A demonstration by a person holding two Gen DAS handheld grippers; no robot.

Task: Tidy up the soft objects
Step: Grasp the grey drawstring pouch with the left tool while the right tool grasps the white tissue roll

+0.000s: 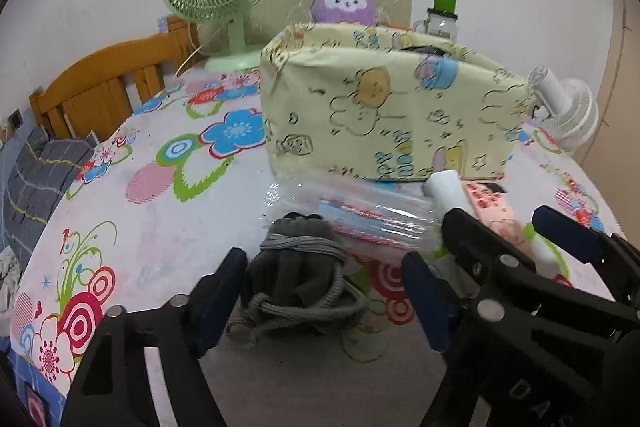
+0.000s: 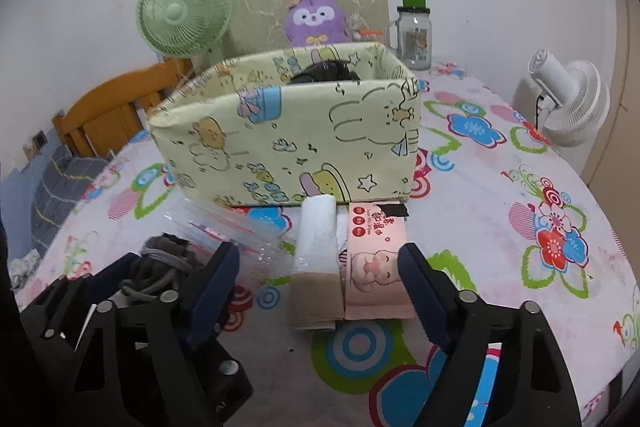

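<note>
My left claw (image 1: 322, 291) tilted down, open astride the grey drawstring pouch (image 1: 298, 275) without pressing it. My right claw (image 2: 318, 287) angled likewise, open around the pink packet (image 2: 376, 263) and white roll (image 2: 318, 235) on the tabletop (image 2: 500, 267), before the fabric box (image 2: 296, 143).

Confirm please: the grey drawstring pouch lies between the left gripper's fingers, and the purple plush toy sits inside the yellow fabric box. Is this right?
Not quite. The purple plush toy sits behind the yellow fabric box, not inside it; the right wrist view shows this. The grey drawstring pouch does lie between the left gripper's fingers.
</note>
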